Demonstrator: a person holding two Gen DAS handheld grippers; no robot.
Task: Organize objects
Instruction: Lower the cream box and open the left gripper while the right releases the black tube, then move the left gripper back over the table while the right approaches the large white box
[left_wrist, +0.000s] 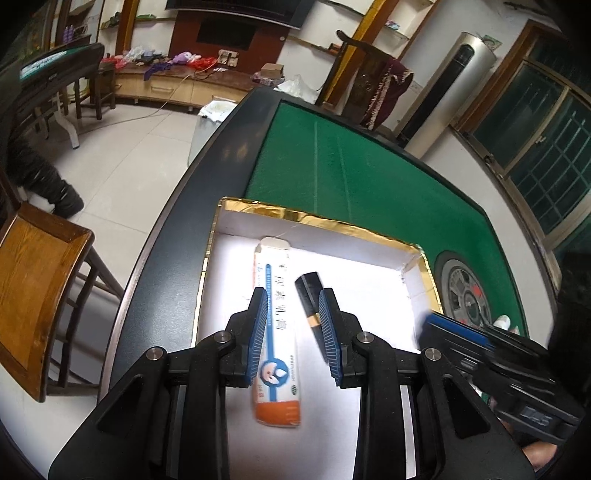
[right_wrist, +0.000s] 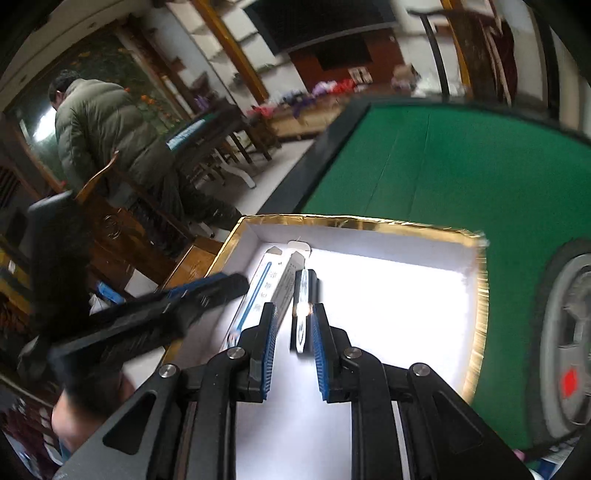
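Note:
A white tray with a gold rim (left_wrist: 325, 219) (right_wrist: 354, 219) sits on the green felt table (left_wrist: 351, 166). In it lie a long white, blue and orange carton (left_wrist: 277, 369) (right_wrist: 258, 291) and a black tube with a gold band (left_wrist: 308, 291) (right_wrist: 304, 314), side by side. My left gripper (left_wrist: 293, 295) hangs over both, its jaws a little apart with nothing between them; its blurred tip (right_wrist: 236, 282) shows from the left in the right wrist view. My right gripper (right_wrist: 293, 308) is nearly closed and empty above the tray, just left of the tube, and appears blurred at the tray's right edge (left_wrist: 432, 323).
A grey dial (left_wrist: 465, 291) (right_wrist: 569, 339) is set in the felt right of the tray. A wooden chair (left_wrist: 37, 280) stands by the table's left side. A person in an olive jacket (right_wrist: 99, 122) sits at another table further left.

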